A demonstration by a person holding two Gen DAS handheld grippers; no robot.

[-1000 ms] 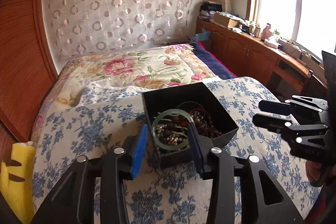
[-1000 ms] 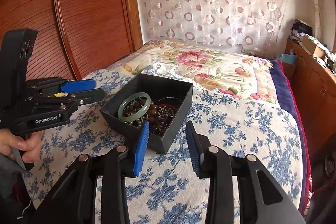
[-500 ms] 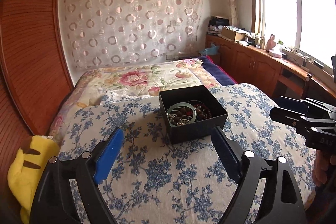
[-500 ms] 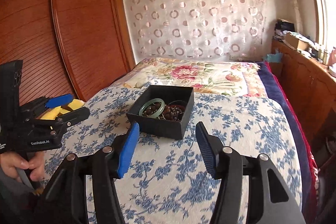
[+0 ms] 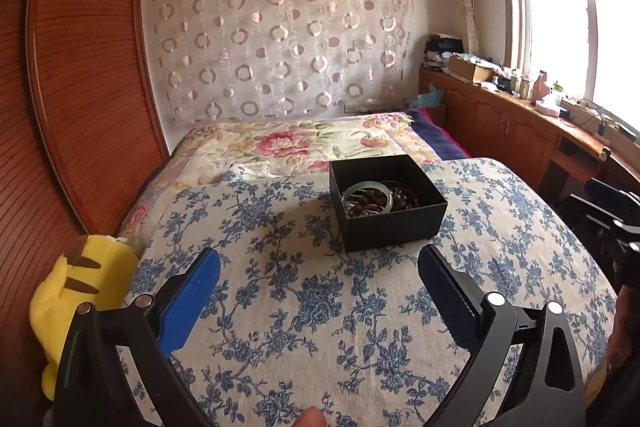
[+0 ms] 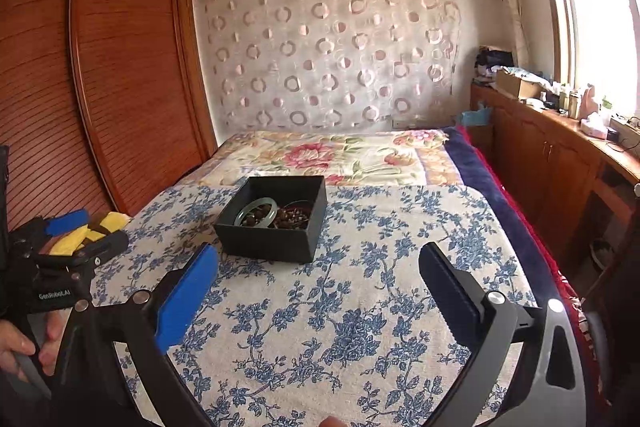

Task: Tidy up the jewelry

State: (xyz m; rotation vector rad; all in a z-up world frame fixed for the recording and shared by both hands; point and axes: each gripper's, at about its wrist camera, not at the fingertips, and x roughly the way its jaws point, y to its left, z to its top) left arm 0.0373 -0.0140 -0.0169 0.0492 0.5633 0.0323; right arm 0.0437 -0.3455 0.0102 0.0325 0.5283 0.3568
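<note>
Distance has opened up since a second ago: both grippers have drawn back from the black box [image 5: 387,203], which now sits well ahead on the blue-flowered cloth [image 5: 320,307] with the green bangle [image 5: 366,195] and beads inside it. Nothing lies loose on the cloth, so the tidying looks finished. The left gripper [image 5: 319,279] and right gripper [image 6: 319,277] both tilt gently downward, jaws opening wide, nothing between them
</note>
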